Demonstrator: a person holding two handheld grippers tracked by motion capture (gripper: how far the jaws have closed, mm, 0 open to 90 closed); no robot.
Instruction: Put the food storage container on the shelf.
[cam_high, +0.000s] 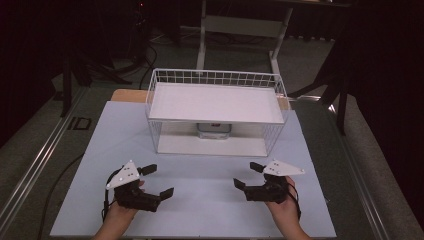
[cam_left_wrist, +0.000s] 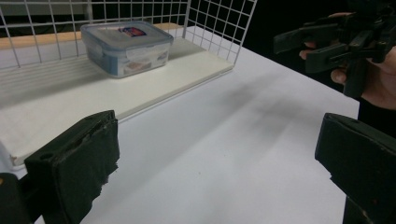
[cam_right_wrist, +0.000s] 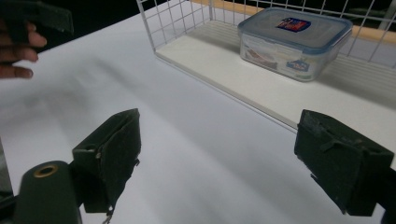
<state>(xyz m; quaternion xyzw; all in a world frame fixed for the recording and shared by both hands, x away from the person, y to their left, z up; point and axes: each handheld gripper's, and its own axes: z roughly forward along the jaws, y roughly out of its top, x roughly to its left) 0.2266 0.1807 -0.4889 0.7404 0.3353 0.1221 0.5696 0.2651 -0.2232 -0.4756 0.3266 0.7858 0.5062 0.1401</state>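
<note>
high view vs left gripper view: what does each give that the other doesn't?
High view alone: the rack's top shelf above the box, both forearms, the floor and a table frame behind. Left gripper view alone: the plastic box close up, its clear walls, blue-rimmed lid and label, resting on the rack's bottom board. Shared: wire rack, box, white table, left gripper and right gripper, both open and empty.

You will find no text you can read. The container (cam_right_wrist: 295, 41) at the upper right of the right gripper view carries a red and blue label on its lid (cam_right_wrist: 291, 24) and printed stickers on its side, but their lettering is too small and blurred.
</note>
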